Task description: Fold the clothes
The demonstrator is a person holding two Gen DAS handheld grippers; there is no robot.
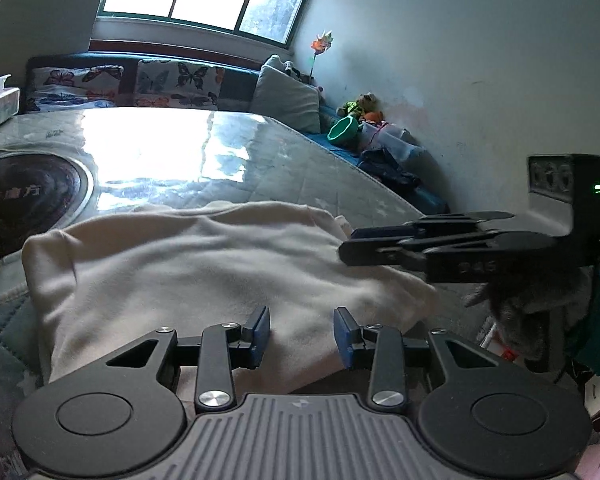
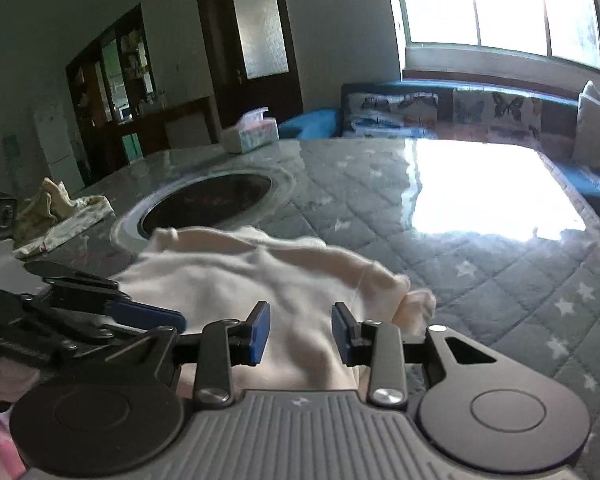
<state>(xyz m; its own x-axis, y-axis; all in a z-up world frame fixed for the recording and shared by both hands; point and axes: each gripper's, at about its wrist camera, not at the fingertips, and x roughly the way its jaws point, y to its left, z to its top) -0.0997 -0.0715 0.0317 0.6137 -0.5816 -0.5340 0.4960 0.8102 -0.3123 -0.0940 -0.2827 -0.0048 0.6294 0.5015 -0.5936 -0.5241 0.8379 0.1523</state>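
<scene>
A cream garment (image 1: 204,264) lies bunched and partly folded on the quilted grey table cover (image 1: 260,152). My left gripper (image 1: 303,334) hovers over its near edge, open, with the blue pads (image 1: 260,330) apart and only cloth below them. The right gripper (image 1: 350,242) reaches in sideways over the garment's right edge. In the right wrist view the same garment (image 2: 240,280) fills the gap below my right gripper (image 2: 301,334), which is open with nothing pinched. The left gripper (image 2: 152,312) shows at the left, over the cloth's near left edge.
A round dark cooktop inset (image 2: 208,196) sits in the table just beyond the garment. A tissue box (image 2: 252,130) and a crumpled yellowish cloth (image 2: 56,208) lie at the far left. Butterfly cushions (image 1: 176,84) and a green bowl (image 1: 342,130) are on the bench behind.
</scene>
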